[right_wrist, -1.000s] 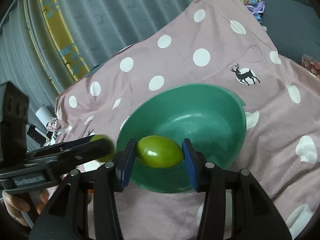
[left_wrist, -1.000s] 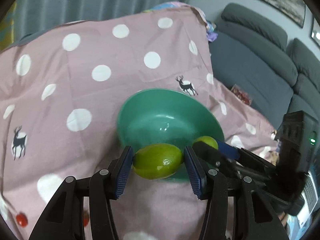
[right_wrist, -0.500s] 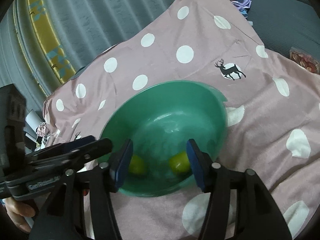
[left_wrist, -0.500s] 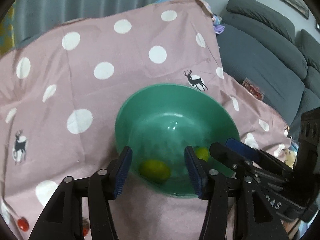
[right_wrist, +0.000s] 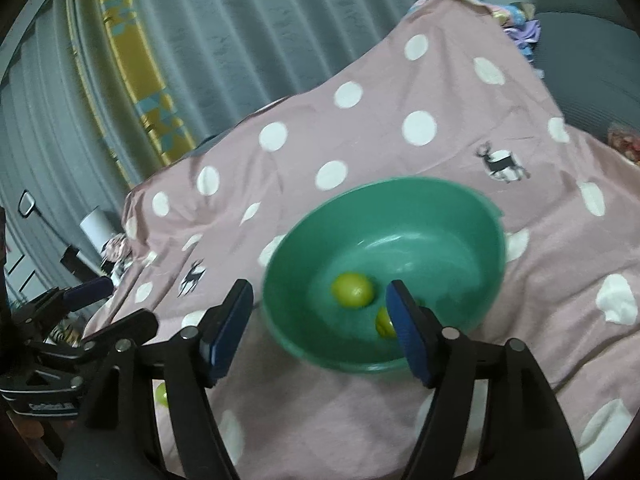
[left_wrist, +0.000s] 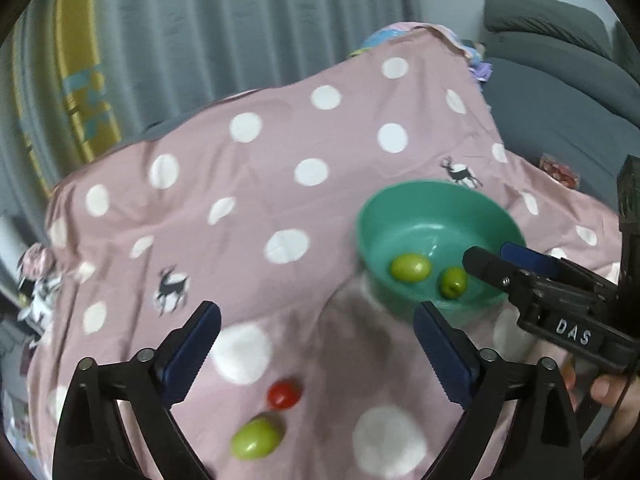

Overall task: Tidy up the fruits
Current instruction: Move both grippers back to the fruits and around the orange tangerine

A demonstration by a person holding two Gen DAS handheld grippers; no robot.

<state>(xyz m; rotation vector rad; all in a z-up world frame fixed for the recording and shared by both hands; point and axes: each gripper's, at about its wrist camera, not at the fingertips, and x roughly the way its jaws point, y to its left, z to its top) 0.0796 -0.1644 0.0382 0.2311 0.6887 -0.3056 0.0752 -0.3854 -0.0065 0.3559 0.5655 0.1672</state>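
A green bowl (left_wrist: pixel 362 224) (right_wrist: pixel 280 320) stands on a pink dotted cloth. Two green fruits (left_wrist: pixel 411 268) (left_wrist: pixel 453 282) lie loose in it. In the right wrist view one of these fruits (right_wrist: pixel 353 290) shows whole, and the other fruit (right_wrist: pixel 382 322) is half hidden by a finger pad. My left gripper (left_wrist: pixel 316 316) hangs left of the bowl, its jaws opening wide with nothing between them. Below it on the cloth lie a small red fruit (left_wrist: pixel 284 395) and a green fruit (left_wrist: pixel 256 438). My right gripper (right_wrist: pixel 319 292) hovers at the bowl's near rim, its jaws opening and gripping nothing.
The cloth (left_wrist: pixel 280 168) slopes up toward grey curtains. A grey sofa (left_wrist: pixel 560 80) with a red packet (left_wrist: pixel 558 170) lies right of it. A person's hand (left_wrist: pixel 608 392) holds the right gripper (left_wrist: pixel 490 254). Clutter sits past the cloth's left edge.
Both grippers let go of their green fruits, which now lie in the bowl. Both jaws have widened. The left gripper swung left, bringing the red and green fruits on the cloth into view.
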